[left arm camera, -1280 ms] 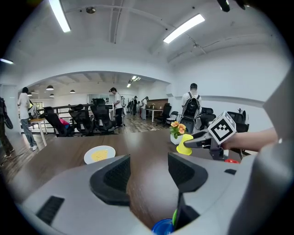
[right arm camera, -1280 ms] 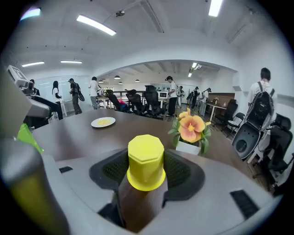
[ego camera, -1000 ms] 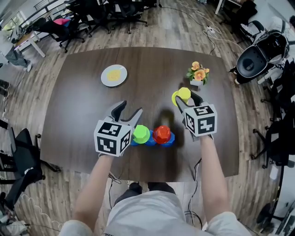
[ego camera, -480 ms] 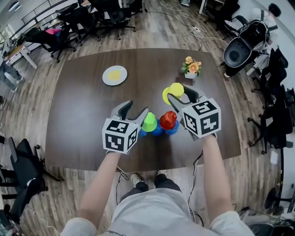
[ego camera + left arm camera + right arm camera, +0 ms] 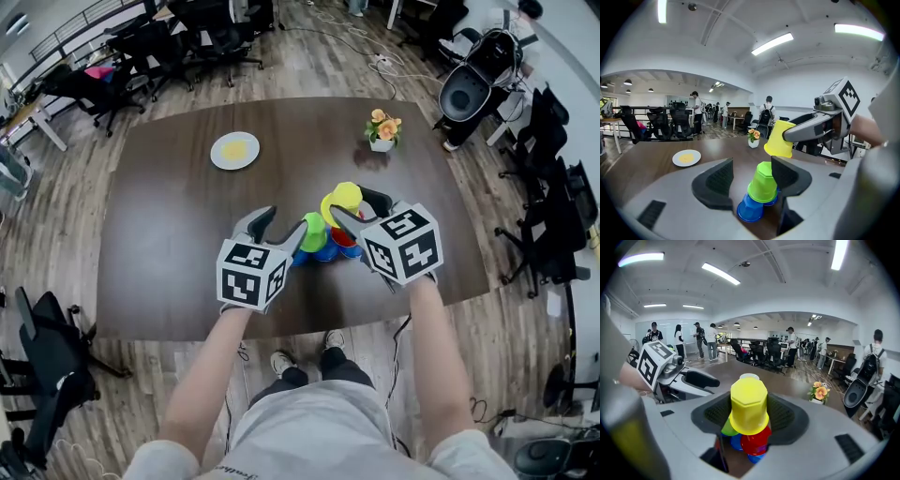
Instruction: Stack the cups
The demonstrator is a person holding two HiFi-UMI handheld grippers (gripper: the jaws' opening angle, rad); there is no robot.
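Observation:
My right gripper [image 5: 356,208] is shut on an upturned yellow cup [image 5: 343,198] and holds it in the air, just above an upturned red cup [image 5: 346,240] that sits on a blue cup [image 5: 754,458]. In the right gripper view the yellow cup [image 5: 749,405] fills the space between the pads, with the red cup [image 5: 755,441] right below it. An upturned green cup [image 5: 314,232] stands on another blue cup [image 5: 750,211] to the left of the red one. My left gripper [image 5: 278,225] is open, and the green cup [image 5: 764,182] is just ahead, close to its right finger.
A white plate [image 5: 234,150] with something yellow on it lies at the far left of the dark table [image 5: 169,216]. A small pot of orange flowers [image 5: 382,131] stands at the far right. Office chairs and people surround the table.
My right gripper has carried the yellow cup up and to the left, from beside the cups to over the red cup. The left gripper has shifted toward the green cup, still open.

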